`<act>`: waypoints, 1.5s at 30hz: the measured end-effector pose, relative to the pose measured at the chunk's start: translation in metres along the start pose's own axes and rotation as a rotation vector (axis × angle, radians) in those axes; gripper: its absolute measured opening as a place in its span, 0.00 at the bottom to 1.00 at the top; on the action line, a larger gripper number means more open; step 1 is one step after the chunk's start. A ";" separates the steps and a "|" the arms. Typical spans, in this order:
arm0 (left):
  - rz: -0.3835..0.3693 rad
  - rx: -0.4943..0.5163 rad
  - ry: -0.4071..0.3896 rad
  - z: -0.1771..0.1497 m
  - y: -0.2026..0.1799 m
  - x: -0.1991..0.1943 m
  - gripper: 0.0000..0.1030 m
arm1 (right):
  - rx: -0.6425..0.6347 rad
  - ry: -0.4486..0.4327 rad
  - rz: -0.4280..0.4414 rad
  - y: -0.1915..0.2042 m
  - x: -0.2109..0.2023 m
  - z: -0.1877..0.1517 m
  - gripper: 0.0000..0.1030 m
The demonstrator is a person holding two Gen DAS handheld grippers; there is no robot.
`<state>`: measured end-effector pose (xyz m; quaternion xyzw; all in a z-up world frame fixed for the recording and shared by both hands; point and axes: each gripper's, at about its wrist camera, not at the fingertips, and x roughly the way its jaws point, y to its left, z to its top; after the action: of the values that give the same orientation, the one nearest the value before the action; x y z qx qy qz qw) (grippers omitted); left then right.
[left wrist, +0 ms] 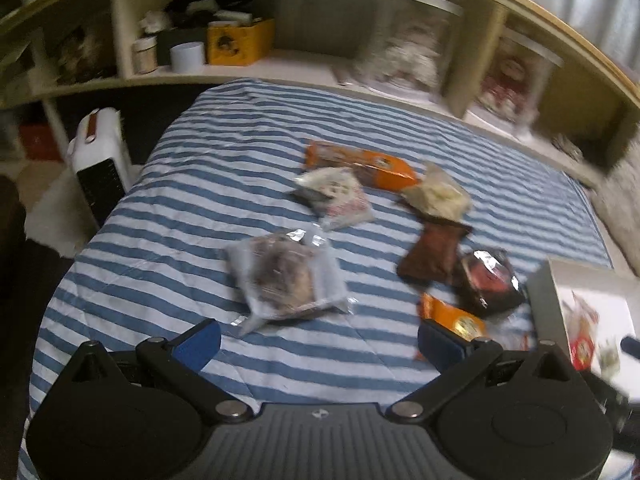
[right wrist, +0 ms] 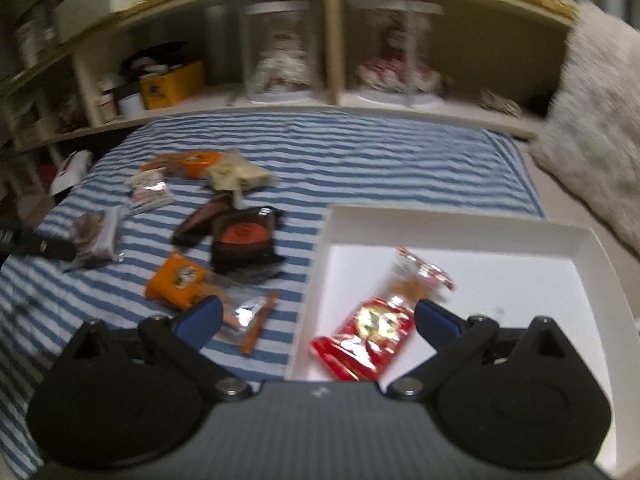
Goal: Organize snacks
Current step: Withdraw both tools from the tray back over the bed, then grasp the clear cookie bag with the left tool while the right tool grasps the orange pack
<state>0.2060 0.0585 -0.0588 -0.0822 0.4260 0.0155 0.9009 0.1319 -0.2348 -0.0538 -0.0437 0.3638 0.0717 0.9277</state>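
The left gripper (left wrist: 318, 346) has a black body with two rounded housings behind blue-padded fingers (left wrist: 199, 343). Black link arms run back from the fingers to silver pivot screws, either side of a ribbed grey centre plate bearing a small mark. The right gripper (right wrist: 318, 318) looks the same, blue fingers (right wrist: 434, 320) included.

The striped bedcover (left wrist: 224, 184) is soft cloth. The snack wrappers (right wrist: 362, 338) look glossy plastic. The white box (right wrist: 520, 236) looks matt card.
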 end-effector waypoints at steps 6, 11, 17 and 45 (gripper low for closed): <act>0.019 -0.105 -0.014 0.012 0.024 0.019 1.00 | -0.165 -0.042 0.058 0.025 0.019 0.001 1.00; 0.030 -0.199 0.010 0.017 0.037 0.040 1.00 | -0.229 -0.035 0.124 0.037 0.039 0.004 1.00; -0.024 -0.314 0.042 0.021 0.042 0.062 1.00 | -0.320 0.004 0.180 0.052 0.064 0.003 1.00; -0.015 -0.089 -0.019 0.029 0.028 0.045 0.60 | -0.312 0.262 0.426 0.089 0.082 -0.001 0.86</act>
<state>0.2542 0.0891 -0.0795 -0.1251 0.4156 0.0282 0.9004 0.1760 -0.1389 -0.1133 -0.1175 0.4661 0.3138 0.8189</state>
